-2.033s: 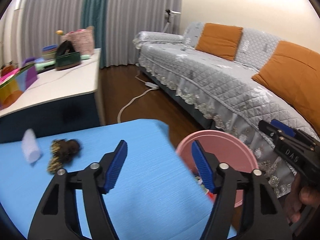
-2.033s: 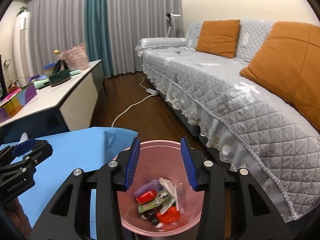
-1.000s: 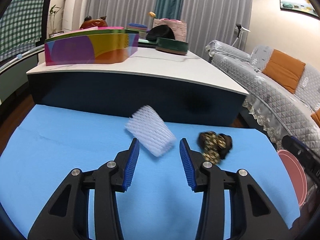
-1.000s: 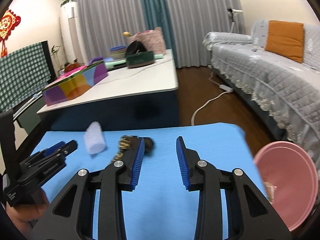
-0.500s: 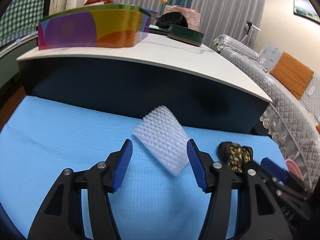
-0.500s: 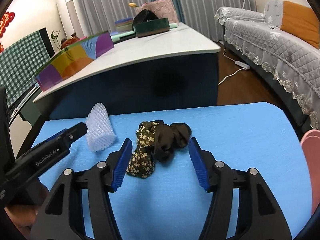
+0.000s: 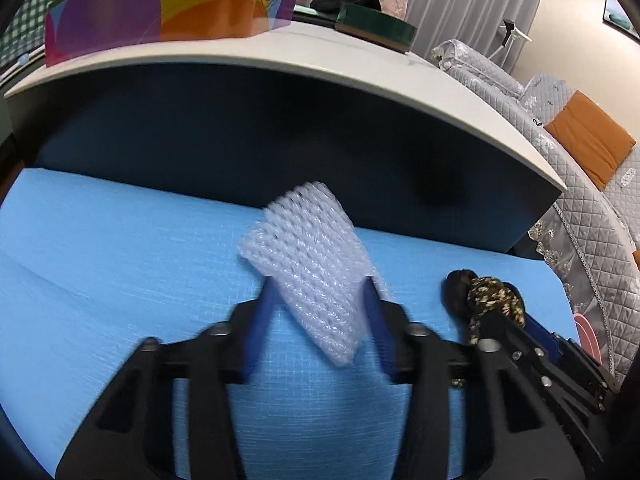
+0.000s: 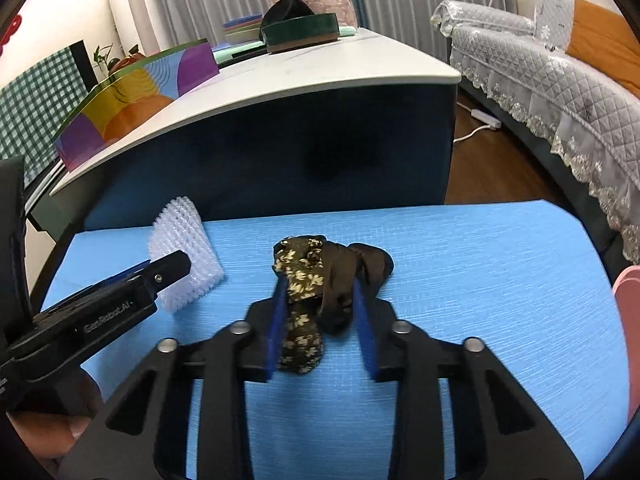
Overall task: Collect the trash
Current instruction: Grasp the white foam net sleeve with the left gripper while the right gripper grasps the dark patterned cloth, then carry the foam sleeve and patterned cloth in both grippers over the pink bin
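Observation:
A white foam net sleeve point(image 7: 308, 264) lies on the blue mat point(image 7: 120, 260). My left gripper point(image 7: 318, 308) straddles its near end, jaws closing, and both blue pads touch its sides. The right wrist view shows that gripper's tip point(image 8: 170, 270) against the foam net point(image 8: 184, 248). A crumpled dark floral cloth point(image 8: 304, 276) lies mid-mat point(image 8: 480, 260). My right gripper point(image 8: 320, 320) is closing on it, pads against both flanks. A hand point(image 8: 60, 432) holds the left gripper. The pink bin point(image 8: 628, 320) shows only its rim at the right edge.
Just behind the mat stands a low dark blue table with a white top point(image 8: 320, 68), carrying a colourful box point(image 8: 132, 96) and a green tin point(image 8: 304, 34). A grey quilted sofa point(image 8: 560, 80) with orange cushions lines the right, with a power strip point(image 8: 486, 118) on the wooden floor.
Both grippers came forward and down onto the mat. Each spread its jaws around its item half a second ago and has since narrowed them onto it.

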Motion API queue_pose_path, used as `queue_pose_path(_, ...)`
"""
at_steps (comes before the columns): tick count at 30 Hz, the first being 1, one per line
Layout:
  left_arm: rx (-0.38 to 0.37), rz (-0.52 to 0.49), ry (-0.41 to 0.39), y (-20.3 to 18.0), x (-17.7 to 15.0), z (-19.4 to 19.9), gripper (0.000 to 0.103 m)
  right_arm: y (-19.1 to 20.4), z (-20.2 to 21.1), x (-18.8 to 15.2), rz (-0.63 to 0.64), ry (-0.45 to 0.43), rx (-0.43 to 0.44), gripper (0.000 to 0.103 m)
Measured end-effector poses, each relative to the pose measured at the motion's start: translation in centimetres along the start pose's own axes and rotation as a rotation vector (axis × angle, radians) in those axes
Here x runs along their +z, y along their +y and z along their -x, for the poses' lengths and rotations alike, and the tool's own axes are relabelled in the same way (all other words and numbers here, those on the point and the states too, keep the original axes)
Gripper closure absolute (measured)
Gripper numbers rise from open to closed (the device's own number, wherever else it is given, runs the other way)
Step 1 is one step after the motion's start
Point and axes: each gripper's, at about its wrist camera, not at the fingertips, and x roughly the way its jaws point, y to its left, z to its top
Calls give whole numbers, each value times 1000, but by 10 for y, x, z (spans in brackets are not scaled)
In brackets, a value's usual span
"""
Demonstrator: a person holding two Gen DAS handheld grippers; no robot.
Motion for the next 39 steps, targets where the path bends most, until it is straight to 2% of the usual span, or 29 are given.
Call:
queue_pose_path(1,-1,-1,-1,-1,-1,0,77,0,2,0,5,-2,-5,78)
queue_pose_path(3,-11,-7,-4,-4,-3,4,83,-1,7,0,10,-8,-11,80)
queue_pose_path(7,2,-45,-33,-12,-5,17,87,-7,23,3,1,-37,-25,80)
queue_pose_path(15,-4,-88,-95,-28,-7,57,88,-22,72,3,-5,-104,-64,80)
queue_pose_path(23,-30,-124,-144,-49,-23,97,88,-43,127,-4,-18,-166,-111,80)
queue_pose_path(32,-68,-180,-181,-82,-34,123,88,-73,172,-8,-36,-220,-166,80)
queue_pose_path(39,-91,-197,-193,-102,-38,131,88,-90,190,-10,-49,-245,-203,80)
